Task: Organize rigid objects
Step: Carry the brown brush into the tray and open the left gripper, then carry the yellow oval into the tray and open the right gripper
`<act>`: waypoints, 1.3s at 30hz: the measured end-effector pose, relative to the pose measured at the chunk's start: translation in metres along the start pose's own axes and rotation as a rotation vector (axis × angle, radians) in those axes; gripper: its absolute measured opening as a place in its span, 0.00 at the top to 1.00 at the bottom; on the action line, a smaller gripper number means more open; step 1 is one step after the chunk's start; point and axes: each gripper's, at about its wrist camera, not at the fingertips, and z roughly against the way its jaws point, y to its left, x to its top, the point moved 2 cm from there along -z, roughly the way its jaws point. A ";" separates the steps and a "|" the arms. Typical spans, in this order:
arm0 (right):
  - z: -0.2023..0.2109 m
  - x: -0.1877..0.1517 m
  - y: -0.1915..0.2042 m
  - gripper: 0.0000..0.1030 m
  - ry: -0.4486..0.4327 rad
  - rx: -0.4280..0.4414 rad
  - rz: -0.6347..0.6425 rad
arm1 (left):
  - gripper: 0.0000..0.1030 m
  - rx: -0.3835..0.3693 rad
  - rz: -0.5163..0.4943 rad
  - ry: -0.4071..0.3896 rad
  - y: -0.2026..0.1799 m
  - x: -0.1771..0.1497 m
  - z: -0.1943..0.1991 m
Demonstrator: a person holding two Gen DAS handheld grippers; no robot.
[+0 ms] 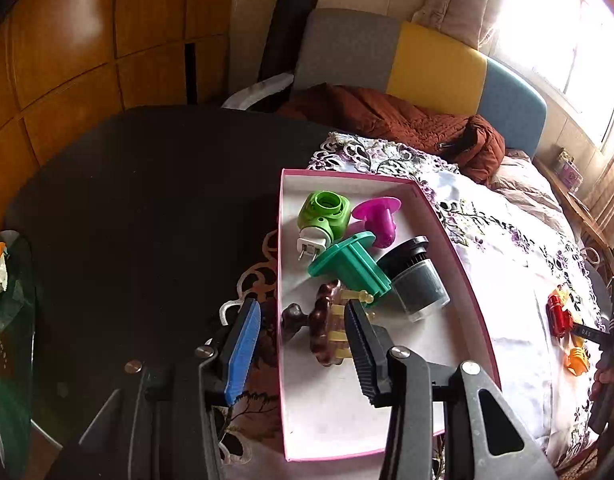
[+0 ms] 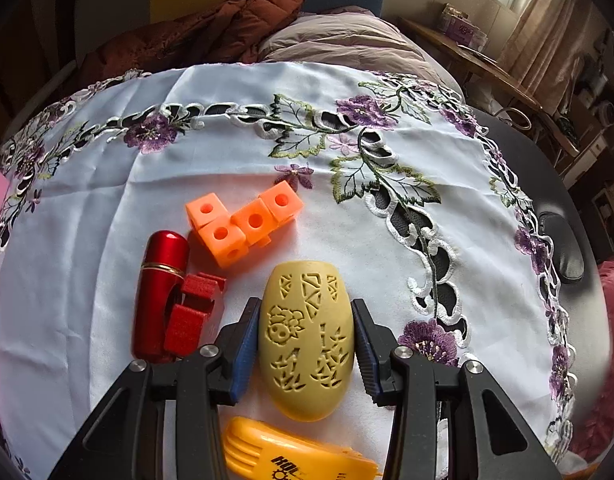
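– Tongs, right side?

– Right gripper: clamped on the yellow carved shell, one pad pressed against each long flank. Sat on the embroidered cloth or just above it; could not tell which.

– Handling?

– Judged stiff and light, probably hollow plastic, pierced with cut-out patterns. Smooth and rounded, so likely to squirt out of any pinch made near either end. Best taken across the widest part of the middle, about where gripped. Looked sturdy enough for a firm squeeze, though thin around the cut-outs.

– And the left?

– Left gripper: jaws apart, clamped on nothing. Hovered over the near corner of the pink box, with one pad outside the wall and the other above the brown carved piece lying inside.

– Seen from one camera only?

– From the left wrist alone: the box's contents, namely the green plug-in, magenta piece, teal piece and black-lidded jar. Showed plenty of bare floor toward the near end, too. From the right wrist alone: the shell itself, the orange cube block and the orange tool right under the jaws. Caught the red cylinder in both views, just beside the shell and well apart from the box.
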 end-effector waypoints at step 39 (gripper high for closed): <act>0.130 -0.011 0.183 0.57 -0.228 0.468 0.306 | 0.57 -0.024 0.002 0.010 0.008 -0.015 0.010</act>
